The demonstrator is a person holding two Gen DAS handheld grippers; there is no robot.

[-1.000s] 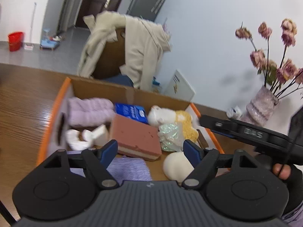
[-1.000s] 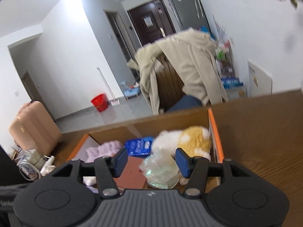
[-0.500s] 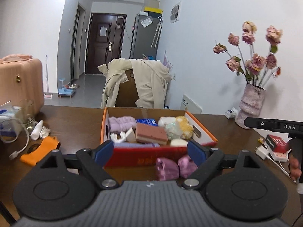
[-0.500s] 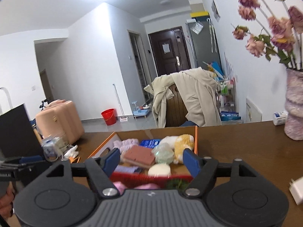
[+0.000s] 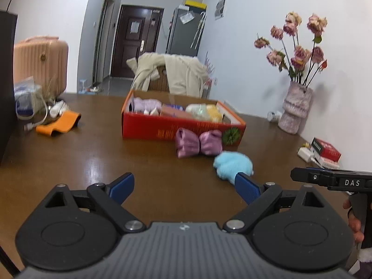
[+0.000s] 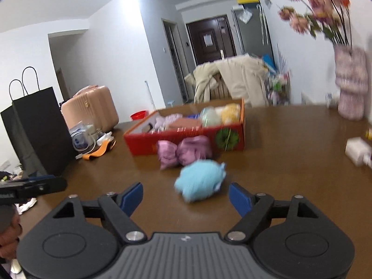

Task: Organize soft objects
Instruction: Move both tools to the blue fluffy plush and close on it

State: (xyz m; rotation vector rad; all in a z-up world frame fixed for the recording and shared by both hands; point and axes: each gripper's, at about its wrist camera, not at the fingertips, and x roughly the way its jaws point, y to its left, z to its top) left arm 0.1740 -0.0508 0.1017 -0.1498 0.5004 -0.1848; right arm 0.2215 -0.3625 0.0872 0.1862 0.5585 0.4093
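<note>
Two grippers are in my hands, and both have nothing between the fingers. My left gripper (image 5: 184, 187) has its jaws wide apart; they have just been opening, and only bare brown tabletop (image 5: 93, 162) shows between them. My right gripper (image 6: 186, 197) also stands apart and has just been opening; the light blue fluffy toy (image 6: 201, 180) lies on the tabletop just in front of its fingers, not touched by them.

The red box (image 5: 176, 129) stands further ahead, well apart from both grippers, with soft things inside up to its rim. The purple bow-shaped cushion (image 5: 197, 143) lies against the near wall of the box, and the blue toy is just beside it, toward me.

On the left of the box there is much free surface, until the orange strap (image 5: 59, 125) and the cables near the left edge. On the right the tabletop is free up to the vase (image 5: 294, 110) by the wall and the small red packet (image 5: 326, 148) at the far right edge.
</note>
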